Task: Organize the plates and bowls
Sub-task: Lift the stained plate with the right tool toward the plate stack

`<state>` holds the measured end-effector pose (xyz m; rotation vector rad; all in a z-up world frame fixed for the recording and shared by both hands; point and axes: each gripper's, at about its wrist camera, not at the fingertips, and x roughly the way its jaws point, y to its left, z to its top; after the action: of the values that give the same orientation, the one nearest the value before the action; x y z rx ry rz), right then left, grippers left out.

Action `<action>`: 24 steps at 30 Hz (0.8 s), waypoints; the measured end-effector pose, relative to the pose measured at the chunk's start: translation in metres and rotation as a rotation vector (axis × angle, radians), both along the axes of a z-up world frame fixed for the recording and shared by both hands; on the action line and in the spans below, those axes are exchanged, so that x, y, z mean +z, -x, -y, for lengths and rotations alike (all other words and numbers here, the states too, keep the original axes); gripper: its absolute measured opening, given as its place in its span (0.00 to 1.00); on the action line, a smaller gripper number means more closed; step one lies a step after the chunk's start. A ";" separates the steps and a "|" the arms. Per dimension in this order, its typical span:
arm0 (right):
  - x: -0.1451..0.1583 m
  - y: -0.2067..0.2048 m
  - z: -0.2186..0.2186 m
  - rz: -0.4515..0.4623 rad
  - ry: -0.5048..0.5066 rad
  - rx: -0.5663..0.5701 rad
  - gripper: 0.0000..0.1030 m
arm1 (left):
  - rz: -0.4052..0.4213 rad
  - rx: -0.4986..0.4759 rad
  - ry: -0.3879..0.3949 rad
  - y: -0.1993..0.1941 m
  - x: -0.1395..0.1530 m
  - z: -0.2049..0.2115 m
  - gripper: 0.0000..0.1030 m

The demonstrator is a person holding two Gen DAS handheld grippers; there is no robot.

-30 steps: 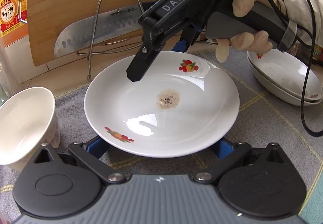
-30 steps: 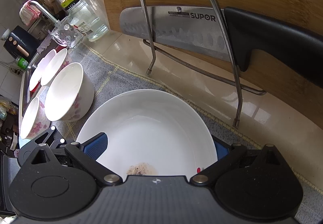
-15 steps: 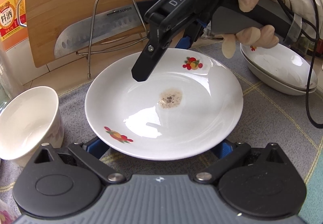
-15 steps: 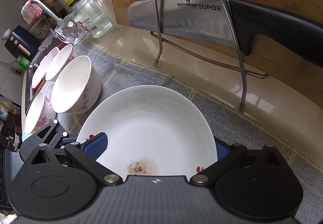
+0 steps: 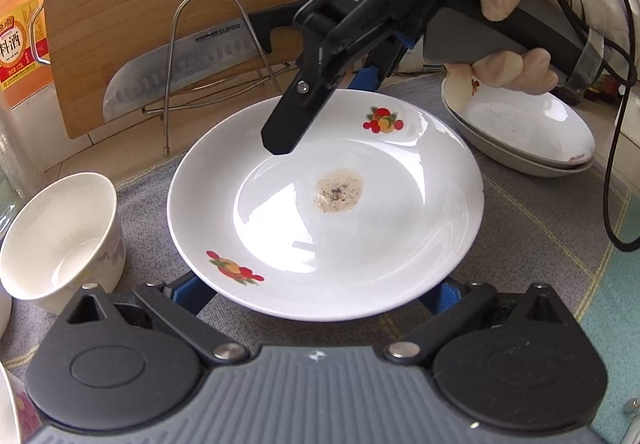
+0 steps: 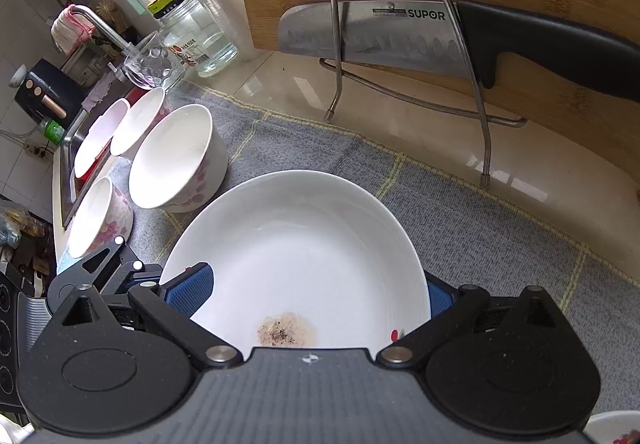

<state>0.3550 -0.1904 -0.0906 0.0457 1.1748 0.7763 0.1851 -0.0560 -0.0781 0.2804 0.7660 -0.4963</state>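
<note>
The right gripper (image 5: 320,116) clamped the far rim of the stained plate (image 5: 400,228), whose near rim lay between the left gripper's (image 5: 320,292) spread fingers, a bowl (image 5: 60,236) just beside its left finger.

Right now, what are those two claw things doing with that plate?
A person is working both claws around one white plate with fruit pictures and a brownish stain. The right claw reaches over its far rim, and the left claw sits spread at its near edge. Other plates are stacked to the right, and bowls wait on the left.
</note>
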 end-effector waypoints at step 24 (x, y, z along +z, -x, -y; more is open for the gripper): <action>0.024 0.073 0.033 0.014 -0.037 -0.084 1.00 | -0.007 -0.103 -0.029 0.042 0.024 0.017 0.99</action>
<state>0.2819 -0.2238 -0.0663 0.1190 1.1385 0.7232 0.1429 -0.0728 -0.0542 0.3466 0.7690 -0.5841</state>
